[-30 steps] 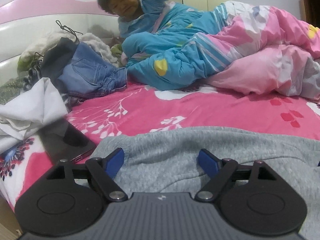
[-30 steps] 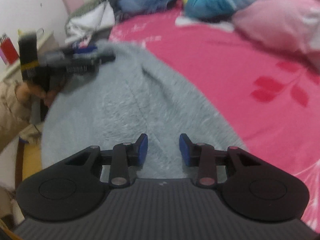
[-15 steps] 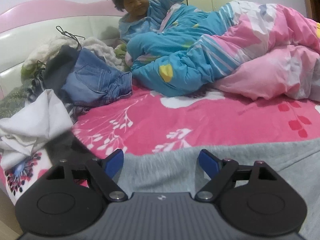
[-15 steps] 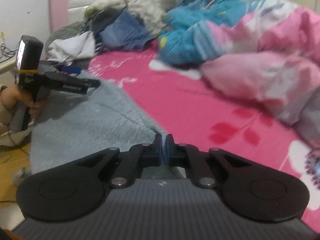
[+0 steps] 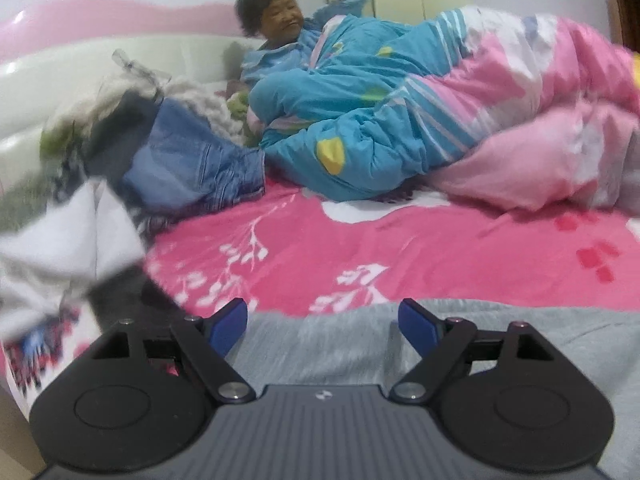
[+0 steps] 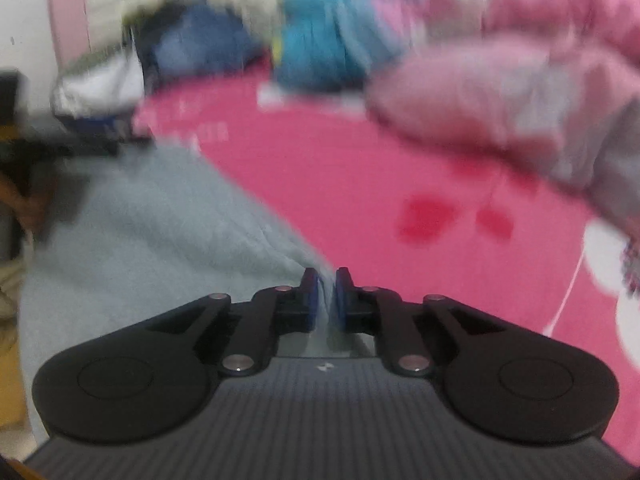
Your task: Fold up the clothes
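Note:
A grey knit sweater (image 5: 500,344) lies spread on the pink bedsheet (image 5: 400,248). My left gripper (image 5: 322,320) is open, its blue pads apart just above the sweater's far edge, holding nothing. My right gripper (image 6: 326,292) is shut on an edge of the grey sweater (image 6: 160,224), a fold of cloth pinched between its pads. The right wrist view is blurred by motion. The left gripper shows dimly at the left of the right wrist view (image 6: 52,148).
A pile of unfolded clothes with blue jeans (image 5: 188,160) and a white garment (image 5: 72,232) lies at the bed's left. A person under a blue and pink quilt (image 5: 440,112) lies along the headboard (image 5: 80,72). A dark phone-like slab (image 5: 120,292) lies near the left gripper.
My right gripper closed on the sweater's edge and is lifting it, the view swinging. My left gripper drew back toward the sweater's edge and stays open.

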The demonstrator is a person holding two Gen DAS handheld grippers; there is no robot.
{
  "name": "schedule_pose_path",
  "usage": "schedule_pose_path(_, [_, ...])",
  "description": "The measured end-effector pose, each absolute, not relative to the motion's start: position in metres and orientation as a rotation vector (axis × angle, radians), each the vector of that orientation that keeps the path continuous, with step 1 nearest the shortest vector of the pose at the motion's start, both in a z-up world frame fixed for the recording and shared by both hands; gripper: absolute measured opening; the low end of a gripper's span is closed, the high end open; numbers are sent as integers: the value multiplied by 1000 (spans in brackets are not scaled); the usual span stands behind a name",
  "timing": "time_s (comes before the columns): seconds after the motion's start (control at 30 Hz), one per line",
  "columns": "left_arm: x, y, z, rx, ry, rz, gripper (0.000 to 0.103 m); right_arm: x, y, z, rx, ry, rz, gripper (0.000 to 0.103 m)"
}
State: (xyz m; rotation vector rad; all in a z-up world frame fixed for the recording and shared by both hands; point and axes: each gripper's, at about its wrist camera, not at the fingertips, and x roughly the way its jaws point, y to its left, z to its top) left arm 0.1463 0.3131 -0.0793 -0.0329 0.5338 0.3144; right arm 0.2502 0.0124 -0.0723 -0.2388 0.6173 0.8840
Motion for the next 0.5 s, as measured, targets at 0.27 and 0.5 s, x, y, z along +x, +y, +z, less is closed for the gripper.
schedule_pose_path(0.27, [73, 341, -76, -98, 449, 367, 86, 262, 25, -47, -143, 634, 1022, 47])
schedule_pose_path(0.5, [74, 354, -100, -117, 533, 420, 86, 257, 168, -72, -392, 547, 1204, 45])
